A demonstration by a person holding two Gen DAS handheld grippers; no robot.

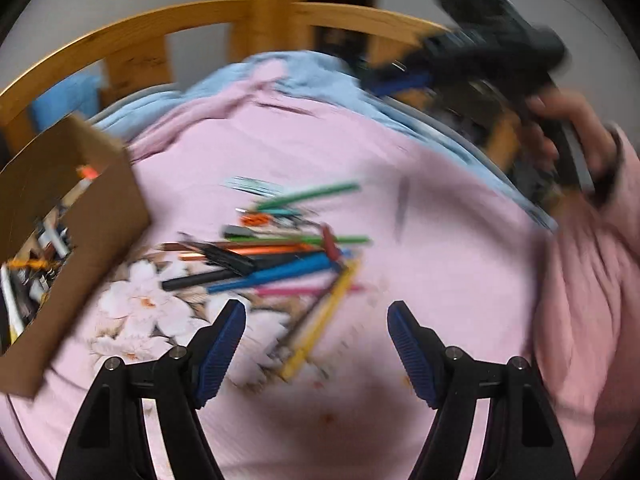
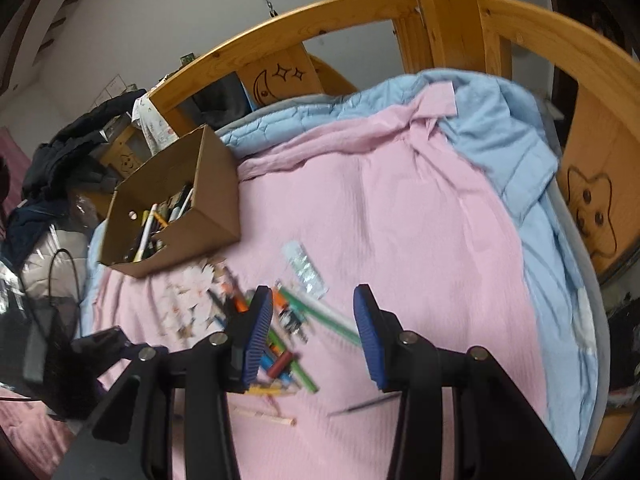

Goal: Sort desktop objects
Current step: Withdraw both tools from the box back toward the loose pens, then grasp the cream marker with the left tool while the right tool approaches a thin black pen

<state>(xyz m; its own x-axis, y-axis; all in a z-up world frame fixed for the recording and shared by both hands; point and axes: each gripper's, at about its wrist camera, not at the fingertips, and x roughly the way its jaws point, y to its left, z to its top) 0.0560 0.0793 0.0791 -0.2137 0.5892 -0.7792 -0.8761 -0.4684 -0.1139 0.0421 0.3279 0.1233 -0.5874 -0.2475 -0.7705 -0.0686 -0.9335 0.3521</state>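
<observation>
A heap of pens and coloured pencils (image 1: pixel 280 252) lies on the pink bedspread (image 1: pixel 440 280), and it also shows in the right wrist view (image 2: pixel 280 344). My left gripper (image 1: pixel 316 344) hovers just short of the heap, open, with nothing between its blue pads. The picture from that side is blurred. My right gripper (image 2: pixel 314 336) hangs over the heap's right side, open and empty; a person's hand (image 1: pixel 568 128) carries it at the upper right of the left wrist view. An open cardboard box (image 2: pixel 180 216) with several pens in it stands left of the heap.
A clear plastic packet (image 2: pixel 304 268) lies beyond the heap. A thin dark pen (image 2: pixel 360 404) and a wooden stick (image 2: pixel 264 412) lie apart from it, nearer me. A blue quilt (image 2: pixel 520 152) and a wooden bed rail (image 2: pixel 360 12) border the bedspread. Clothes and bags (image 2: pixel 60 168) are piled at the left.
</observation>
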